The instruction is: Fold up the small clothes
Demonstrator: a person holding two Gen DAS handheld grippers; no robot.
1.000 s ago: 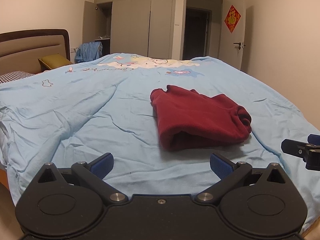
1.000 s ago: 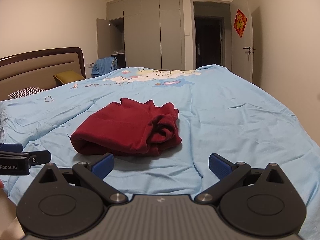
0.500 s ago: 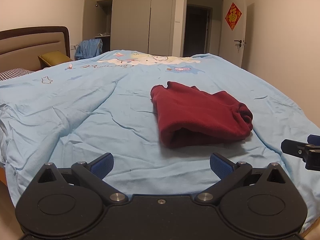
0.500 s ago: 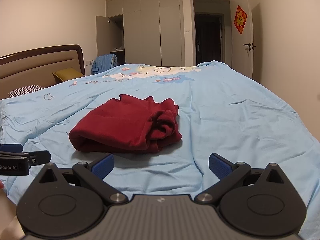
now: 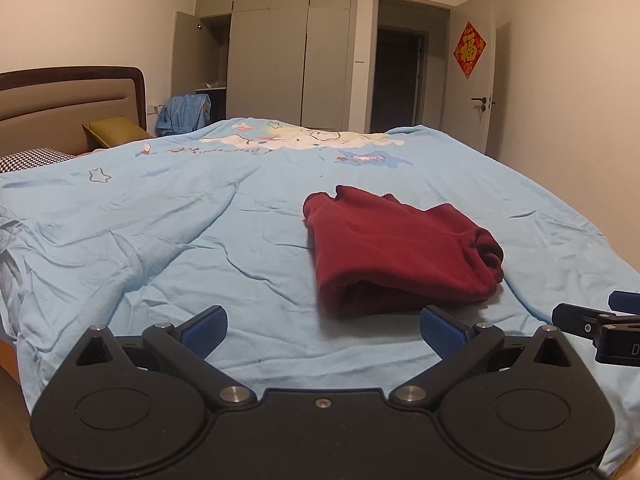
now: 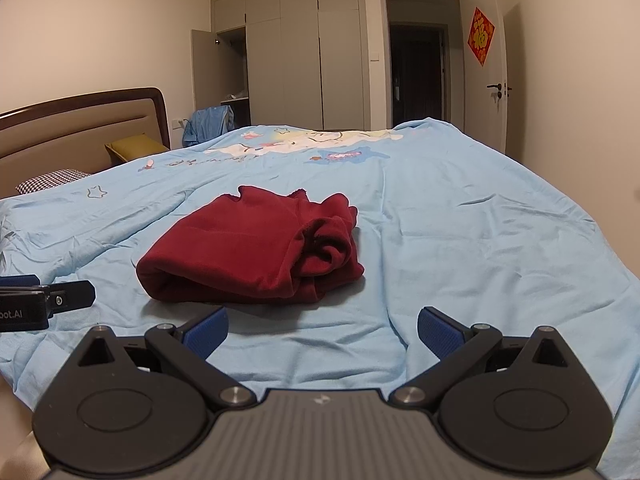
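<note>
A dark red garment (image 5: 396, 250) lies folded into a thick bundle on the light blue bedspread (image 5: 160, 240). It also shows in the right wrist view (image 6: 256, 248). My left gripper (image 5: 323, 330) is open and empty, low over the bedspread, just short of the bundle's near left corner. My right gripper (image 6: 322, 330) is open and empty, just short of the bundle's near right side. Each gripper shows at the edge of the other's view, the right one (image 5: 596, 322) and the left one (image 6: 36, 300).
The bed's headboard (image 5: 68, 104) and pillows (image 5: 112, 132) are at the far left. A wardrobe (image 5: 280, 52) with one open door, a dark doorway (image 5: 400, 80) and a white door (image 5: 472, 68) stand behind the bed. The bed's near edge lies under my grippers.
Both grippers stay open and empty. Both views have tilted a little, so the bundle sits slightly lower in the frames. The garment has not moved.
</note>
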